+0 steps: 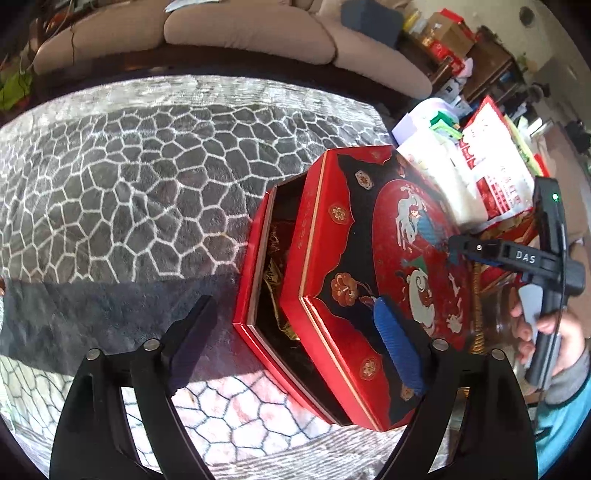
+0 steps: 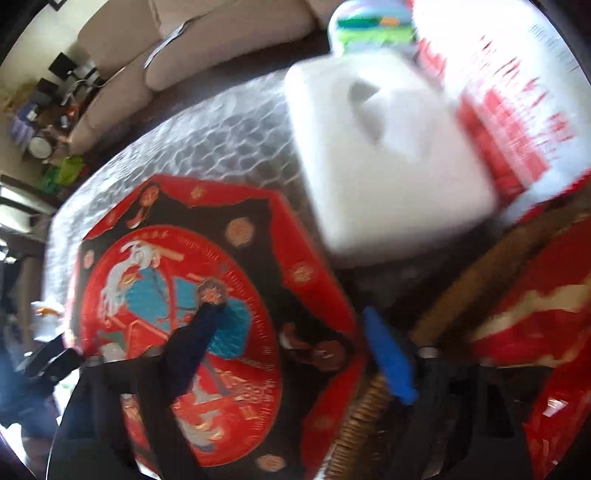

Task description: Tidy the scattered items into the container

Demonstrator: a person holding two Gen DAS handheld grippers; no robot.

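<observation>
The left gripper fills the bottom of its own view, its two black fingers spread wide with nothing pinched between them: one blue-padded fingertip lies over the near corner of the box lid, the other dark finger hangs over the blanket just beside the box. The red octagonal box is the landmark here. Its lid, red and black with painted figures and small flower medallions, sits shifted off to one side, so a dark slot of the interior shows along the edge facing the blanket, with something gold and crinkled lying inside. The box rests on a grey blanket patterned with a white web of lines.

The right gripper, in its own blurred view, is also spread wide and holds nothing; one dark finger lies across the lid's round central picture and the blue-padded finger stands just past the lid's edge. From the left camera this gripper shows at the far side of the box, held by a hand.

Beyond the box, touching or just beside its far edge, lie a white packet and a red-and-white printed bag, with a green-labelled item behind them. A woven basket rim sits just beside the box. A beige sofa stands beyond the blanket, well apart from the box
</observation>
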